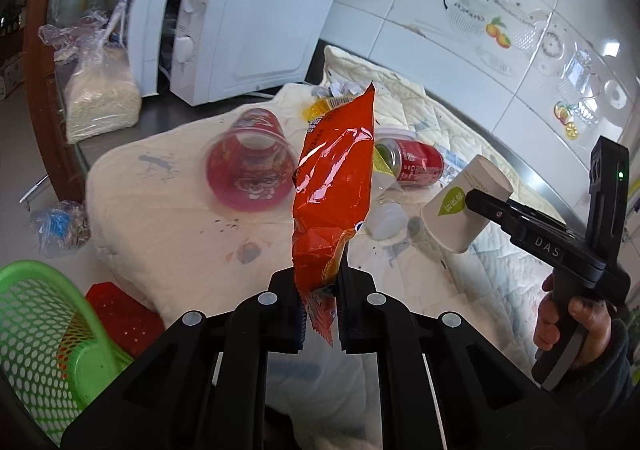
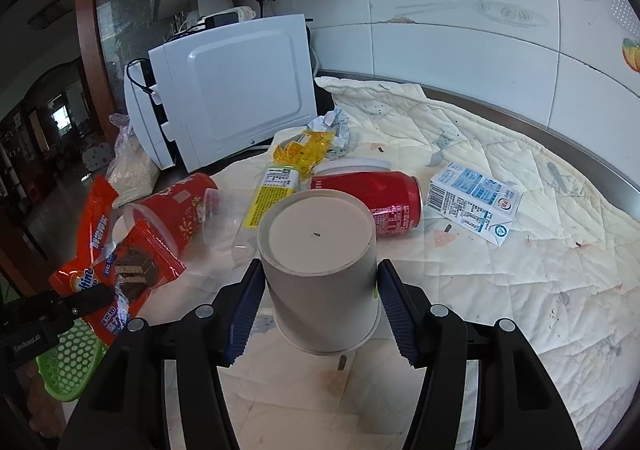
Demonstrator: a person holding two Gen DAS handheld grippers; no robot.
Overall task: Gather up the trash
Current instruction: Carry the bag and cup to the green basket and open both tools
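Your left gripper (image 1: pixel 320 290) pinched the orange snack bag (image 1: pixel 334 186) above the counter (image 2: pixel 500 290), near the green basket (image 1: pixel 36 322); your right gripper (image 2: pixel 318 290) clamped a paper cup (image 2: pixel 320 270), base facing far

Both wrist views close, sharing quilted cloth (image 1: pixel 168 210).

On the desk, a quilted cloth (image 2: pixel 500 290) lay spread, with a microwave (image 2: pixel 224 90) at its far left. A can (image 2: pixel 380 198) lay on the cloth, a carton (image 2: pixel 472 198) to its right, a plastic cup (image 2: pixel 176 210) to its left. A basket (image 1: pixel 36 330) sat near left.
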